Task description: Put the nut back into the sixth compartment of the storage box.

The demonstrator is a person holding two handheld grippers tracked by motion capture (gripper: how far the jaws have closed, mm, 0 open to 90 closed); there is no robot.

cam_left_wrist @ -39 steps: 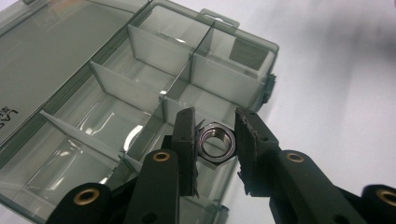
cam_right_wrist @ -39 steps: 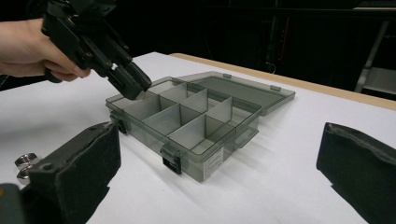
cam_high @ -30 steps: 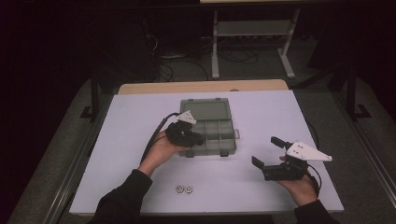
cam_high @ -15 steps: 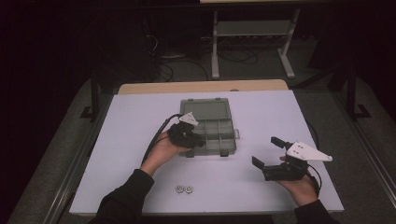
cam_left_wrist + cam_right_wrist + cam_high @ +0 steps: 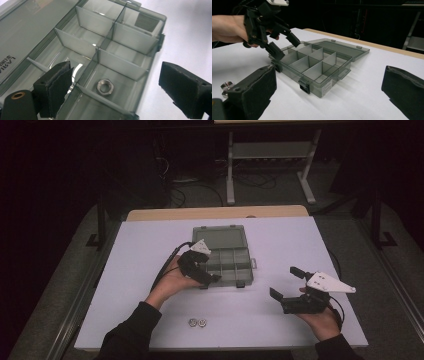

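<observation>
A steel nut [image 5: 105, 87] lies loose in a near-corner compartment of the open grey organizer box [image 5: 227, 255] on the white desk [image 5: 150, 245]. The left gripper [image 5: 210, 279] hangs over it, its jaws just opened wide, released. The right gripper [image 5: 286, 282] rests apart, jaws spread, empty. Two more nuts [image 5: 197, 322] sit near the desk's front edge.

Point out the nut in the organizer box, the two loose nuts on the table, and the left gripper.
nut in the box [image 5: 105, 86], left gripper view, its top face.
loose nuts [image 5: 197, 322], high view, between the pair.
left gripper [image 5: 283, 44], right gripper view, midway between fingertips.
</observation>
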